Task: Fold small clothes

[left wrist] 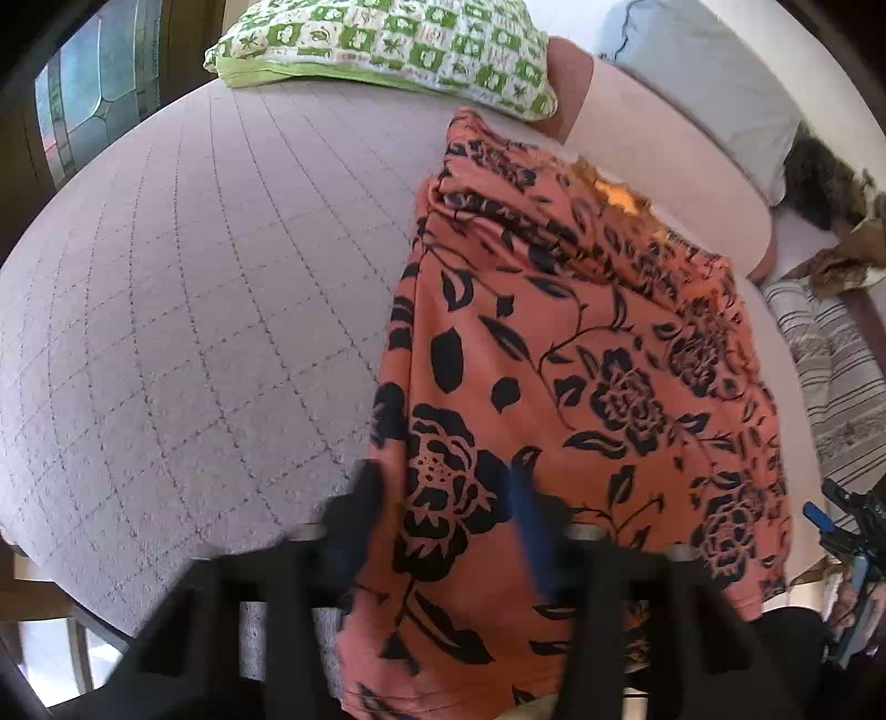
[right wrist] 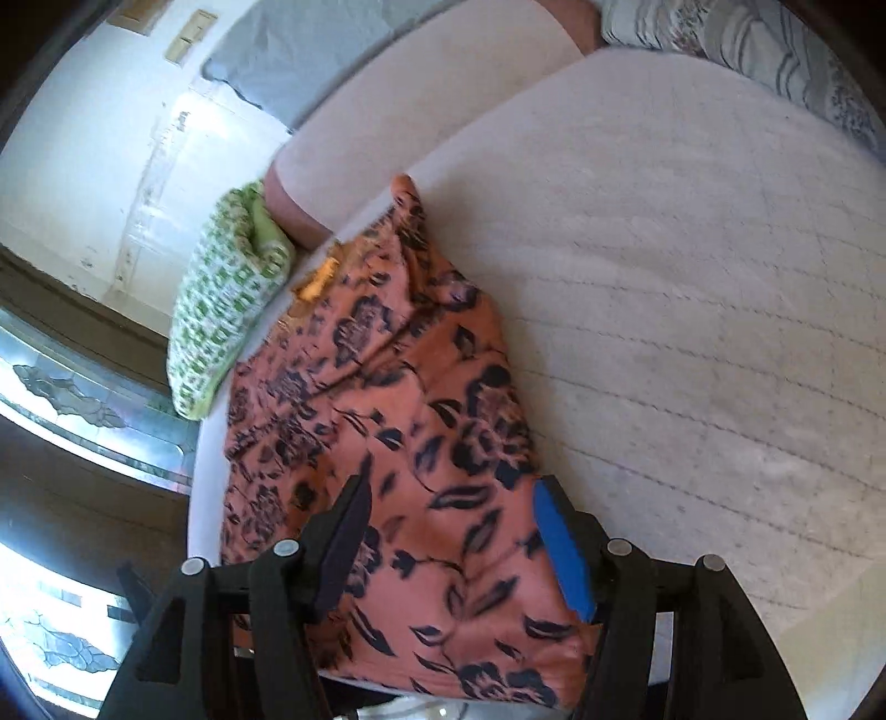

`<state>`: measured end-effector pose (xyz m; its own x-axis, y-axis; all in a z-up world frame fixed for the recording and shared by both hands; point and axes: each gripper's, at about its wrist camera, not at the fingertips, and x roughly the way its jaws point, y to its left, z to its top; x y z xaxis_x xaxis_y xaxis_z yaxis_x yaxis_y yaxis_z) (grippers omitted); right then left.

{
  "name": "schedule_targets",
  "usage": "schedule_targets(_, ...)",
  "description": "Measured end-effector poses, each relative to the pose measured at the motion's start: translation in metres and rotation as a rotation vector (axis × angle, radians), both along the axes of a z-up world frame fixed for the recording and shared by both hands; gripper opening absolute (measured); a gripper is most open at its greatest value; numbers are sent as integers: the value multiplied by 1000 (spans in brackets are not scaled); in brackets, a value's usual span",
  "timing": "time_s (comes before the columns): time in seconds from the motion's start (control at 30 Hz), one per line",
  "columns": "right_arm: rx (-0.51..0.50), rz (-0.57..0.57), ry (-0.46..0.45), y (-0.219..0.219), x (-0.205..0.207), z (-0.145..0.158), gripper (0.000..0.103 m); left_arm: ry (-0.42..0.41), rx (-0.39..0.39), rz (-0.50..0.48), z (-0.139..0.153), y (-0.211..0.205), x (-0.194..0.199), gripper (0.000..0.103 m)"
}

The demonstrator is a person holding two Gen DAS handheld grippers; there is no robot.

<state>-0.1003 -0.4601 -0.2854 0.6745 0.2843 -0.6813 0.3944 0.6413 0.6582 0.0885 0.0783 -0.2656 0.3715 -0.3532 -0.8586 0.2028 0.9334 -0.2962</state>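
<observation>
Both the left tongs [left wrist: 443, 515] and right tongs [right wrist: 454, 526] stand spread wide, gripping nothing, astride the near hem of the orange floral garment [left wrist: 581, 360] stretched ahead across the bed [left wrist: 194, 277], so the grasping step seems pending: each should clench a corner before folding.

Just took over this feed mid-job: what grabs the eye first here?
The orange garment with black flowers dominates both views, lying lengthwise on the pale quilted bed. Both grippers, left and right, sit open at its near end, fingers straddling the cloth. Beyond its far end lies a green-and-white patterned pillow.
</observation>
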Motion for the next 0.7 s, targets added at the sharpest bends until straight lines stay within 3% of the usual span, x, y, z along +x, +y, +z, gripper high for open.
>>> schedule_targets(0.1,87,18,37,-4,2,-15,64,19,-37,14,-3,3,3,62)
schedule_targets(0.23,59,36,140,-3,12,-29,64,15,-45,-22,-5,-5,8,58)
schedule_targets(0.3,46,75,145,-1,18,-33,66,12,-40,-50,-5,-5,6,30)
schedule_targets(0.4,16,143,113,8,20,-32,61,45,-101,-50,-8,6,9,14)
schedule_targets(0.43,14,179,99,13,20,-32,54,54,-127,-42,-9,10,10,13)
schedule_targets(0.5,53,243,74,22,22,-33,12,68,-166,-20,-10,17,11,13)
schedule_targets(0.63,19,273,57,35,22,-32,12,86,-157,-4,-11,20,15,18)
schedule_targets(0.7,82,261,77,31,23,-39,15,90,-181,-18,-12,18,16,34)
